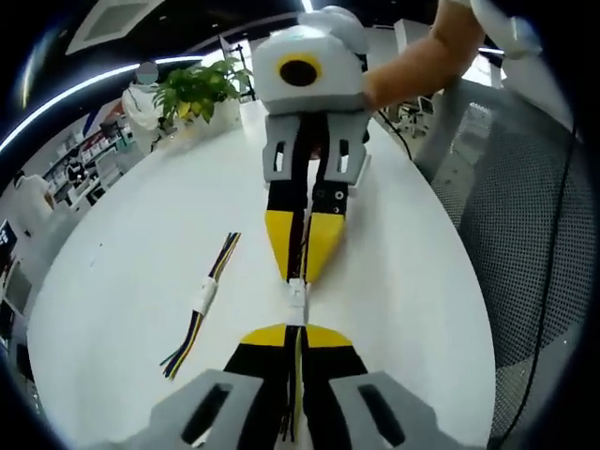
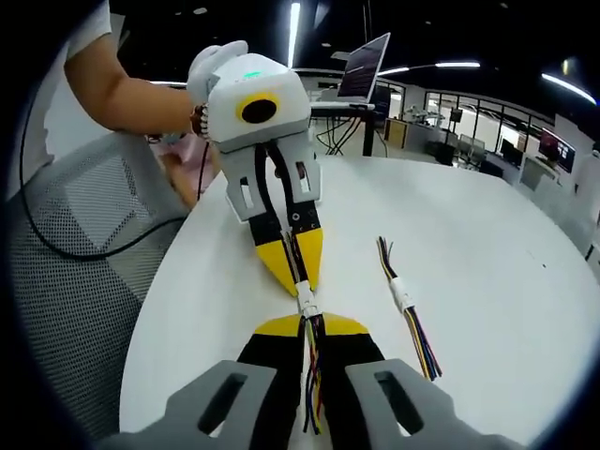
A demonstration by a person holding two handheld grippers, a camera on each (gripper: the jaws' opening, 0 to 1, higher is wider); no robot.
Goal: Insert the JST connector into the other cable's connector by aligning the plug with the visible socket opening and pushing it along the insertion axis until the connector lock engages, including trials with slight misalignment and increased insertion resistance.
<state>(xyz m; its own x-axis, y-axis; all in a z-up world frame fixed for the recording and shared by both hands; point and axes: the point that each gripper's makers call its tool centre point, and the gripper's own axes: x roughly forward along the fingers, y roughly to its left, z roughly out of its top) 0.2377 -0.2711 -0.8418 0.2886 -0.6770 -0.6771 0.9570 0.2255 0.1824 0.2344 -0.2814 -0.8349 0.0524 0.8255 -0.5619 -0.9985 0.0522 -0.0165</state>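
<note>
Between claws, above counter (image 1: 112, 281), I see white connectors (image 1: 296, 298) touching, mating state unclear. Left claw (image 1: 296, 330) clenched on own cable, right claw (image 2: 307, 319) likewise. Risk: slight tilt jams plug; hard push buckles wires, lock unlatched.

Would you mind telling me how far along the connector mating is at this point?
Done: each gripper is shut on its cable, left gripper and right gripper tip to tip. In hand: the white connectors meet between the tips and look joined or nearly so. Left: whether the lock has engaged cannot be told; a final push may remain. A spare joined cable lies on the white table.
</note>
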